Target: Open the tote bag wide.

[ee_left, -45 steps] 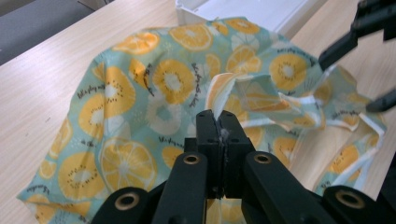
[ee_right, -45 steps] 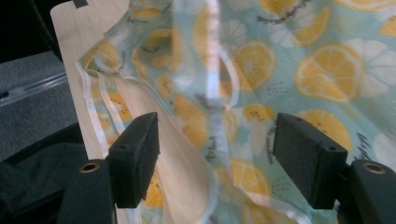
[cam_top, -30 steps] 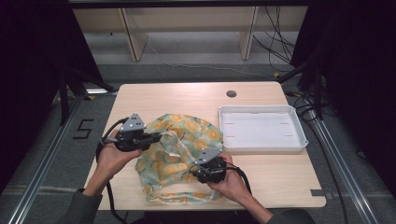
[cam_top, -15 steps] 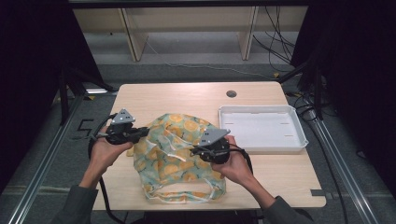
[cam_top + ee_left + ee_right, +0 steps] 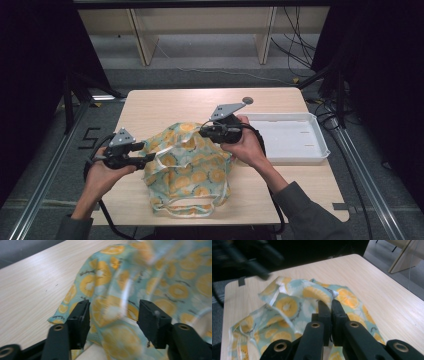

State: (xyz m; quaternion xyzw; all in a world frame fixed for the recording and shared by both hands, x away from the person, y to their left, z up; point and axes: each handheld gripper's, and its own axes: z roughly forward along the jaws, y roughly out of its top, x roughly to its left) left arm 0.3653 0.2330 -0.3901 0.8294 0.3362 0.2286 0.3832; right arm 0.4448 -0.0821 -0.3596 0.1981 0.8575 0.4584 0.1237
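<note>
fabric bag (image 5: 187, 167) w/ orange-slice print lies on the counter (image 5: 165, 102), just left of the white tray (image 5: 292, 140), its looped handles toward the near edge. we take the tray as our landmark: the bag sits beside its left wall, and the small dark hole (image 5: 247, 100) in the counter is just beyond the tray's far left corner.

right tongs (image 5: 202, 131) are up over the bag's top, left of the tray, pressed together on a fold of the cloth; in the right gripper view (image 5: 329, 305) we see the print fabric pinched between the pads & pulled up into a peak.

left tongs (image 5: 148, 158) are at the bag's left edge, well apart from the tray. its jaws have just been opening; in the left gripper view (image 5: 112, 312) we see them standing apart w/ cloth lying between them, pads not pressing it. that view is blurred toward the right.
</note>
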